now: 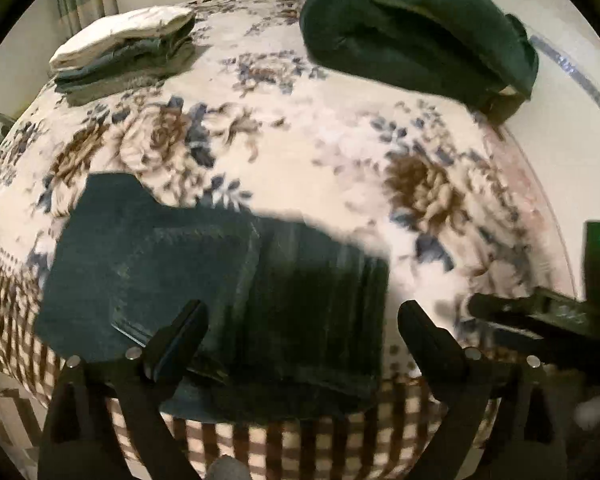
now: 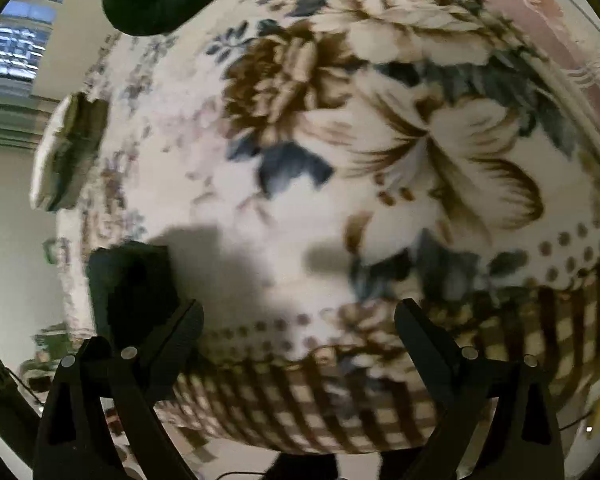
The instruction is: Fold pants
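Folded dark teal pants (image 1: 212, 292) lie just past the left gripper (image 1: 300, 332), near the blanket's checked border.

Both fingers of the left gripper stand wide apart with nothing between them, hovering over the pants on the floral blanket (image 1: 300, 152). Over bare blanket to the right, the right gripper (image 2: 298, 332) is likewise spread and empty; its view catches the pants at the far left edge. Farther back, a pile of dark green clothing (image 1: 412, 28) sits on the right, and a stack of folded clothes (image 1: 128, 44) on the left.
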A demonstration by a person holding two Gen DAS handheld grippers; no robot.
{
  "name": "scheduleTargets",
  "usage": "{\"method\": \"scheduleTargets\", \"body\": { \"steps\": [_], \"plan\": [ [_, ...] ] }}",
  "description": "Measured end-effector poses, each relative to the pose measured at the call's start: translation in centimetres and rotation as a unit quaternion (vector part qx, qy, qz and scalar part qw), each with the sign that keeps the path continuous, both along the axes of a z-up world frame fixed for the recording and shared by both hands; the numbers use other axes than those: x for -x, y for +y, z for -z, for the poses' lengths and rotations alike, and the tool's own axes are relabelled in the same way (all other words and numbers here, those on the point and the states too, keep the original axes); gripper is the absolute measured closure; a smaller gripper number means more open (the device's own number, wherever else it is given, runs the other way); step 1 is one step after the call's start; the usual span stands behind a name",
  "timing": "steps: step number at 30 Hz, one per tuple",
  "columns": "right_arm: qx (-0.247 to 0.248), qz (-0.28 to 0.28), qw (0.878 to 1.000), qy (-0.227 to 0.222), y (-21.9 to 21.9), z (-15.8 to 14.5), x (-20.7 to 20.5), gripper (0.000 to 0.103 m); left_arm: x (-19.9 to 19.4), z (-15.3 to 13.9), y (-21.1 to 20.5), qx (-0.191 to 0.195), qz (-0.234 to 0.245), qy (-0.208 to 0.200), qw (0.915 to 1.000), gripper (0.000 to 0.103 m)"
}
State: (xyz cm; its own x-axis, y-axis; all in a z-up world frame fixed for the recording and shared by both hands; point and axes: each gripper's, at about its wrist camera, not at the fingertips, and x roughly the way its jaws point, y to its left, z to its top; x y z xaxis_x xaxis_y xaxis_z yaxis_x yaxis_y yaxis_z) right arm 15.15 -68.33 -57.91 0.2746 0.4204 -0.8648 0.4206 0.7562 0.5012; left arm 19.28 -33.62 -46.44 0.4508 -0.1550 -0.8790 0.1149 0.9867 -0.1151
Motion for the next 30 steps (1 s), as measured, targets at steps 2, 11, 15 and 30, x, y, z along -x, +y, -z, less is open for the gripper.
{"method": "scheduleTargets", "body": {
  "steps": [2,11,15,30],
  "plan": [
    [-0.033,0.000,0.999,-0.010,0.9,-0.1,-0.6,0.005,-0.7,-1.6,1.6,0.010,-0.015,0.001,0.9998,0.007],
    [-0.247,-0.013,0.968,0.035,9.7,8.3,-5.4,0.003,-7.1,1.4,16.6,-0.102,-0.141,0.060,0.9828,0.007],
    [-0.265,0.003,0.964,0.031,11.7,9.1,-5.7,0.023,-8.4,6.7,20.6,-0.102,-0.156,0.132,0.9735,0.007],
    [-0.057,-0.087,0.995,0.000,12.4,5.8,-8.0,0.092,-5.0,10.2,19.6,-0.037,-0.131,0.140,0.9807,0.004]
  ]
}}
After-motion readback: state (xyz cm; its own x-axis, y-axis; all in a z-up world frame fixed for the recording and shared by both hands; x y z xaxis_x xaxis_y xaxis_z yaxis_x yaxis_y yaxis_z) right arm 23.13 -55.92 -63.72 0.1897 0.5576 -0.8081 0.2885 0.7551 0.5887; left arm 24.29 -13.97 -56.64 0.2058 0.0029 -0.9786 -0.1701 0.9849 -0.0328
